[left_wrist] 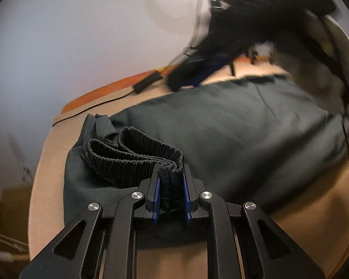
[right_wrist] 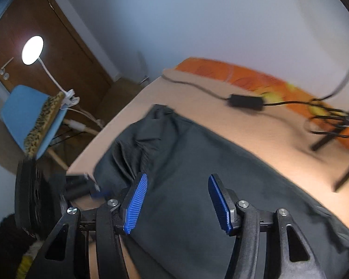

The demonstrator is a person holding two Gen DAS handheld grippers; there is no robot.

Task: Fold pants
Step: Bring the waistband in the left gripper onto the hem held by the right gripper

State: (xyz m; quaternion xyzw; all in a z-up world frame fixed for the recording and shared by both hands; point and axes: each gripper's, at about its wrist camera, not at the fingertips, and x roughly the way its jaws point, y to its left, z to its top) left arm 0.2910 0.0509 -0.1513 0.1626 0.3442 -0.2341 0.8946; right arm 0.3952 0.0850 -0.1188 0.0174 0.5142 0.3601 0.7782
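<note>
The dark pants (left_wrist: 232, 134) lie spread across a beige bed (left_wrist: 51, 162), their legs running away toward the far side, where an orange blanket (right_wrist: 244, 76) lines the edge by the wall. The left gripper (left_wrist: 171, 188) has its jaws clamped on the bunched elastic waistband (left_wrist: 132, 158), which curls in a loose loop just ahead of the blue pads (left_wrist: 157, 193) and rests on the cloth beneath. In the right wrist view, the right gripper (right_wrist: 178, 200) hangs over the middle of the pants with its jaws well apart and nothing between them; its ribbed blue pads (right_wrist: 136, 204) show clearly against the dark fabric. From the left wrist view the right gripper (left_wrist: 190, 69) appears only as a blurred dark shape above the far end of the garment (too smeared to read any detail). A black power brick (right_wrist: 245, 101) with its cable lies on the bed beyond the pants, well apart from them, near a tangle of black wire. Off the bed's corner stands a blue chair (right_wrist: 28, 114) with a clip lamp (right_wrist: 32, 50) shining in front of a brown door (right_wrist: 58, 46).
</note>
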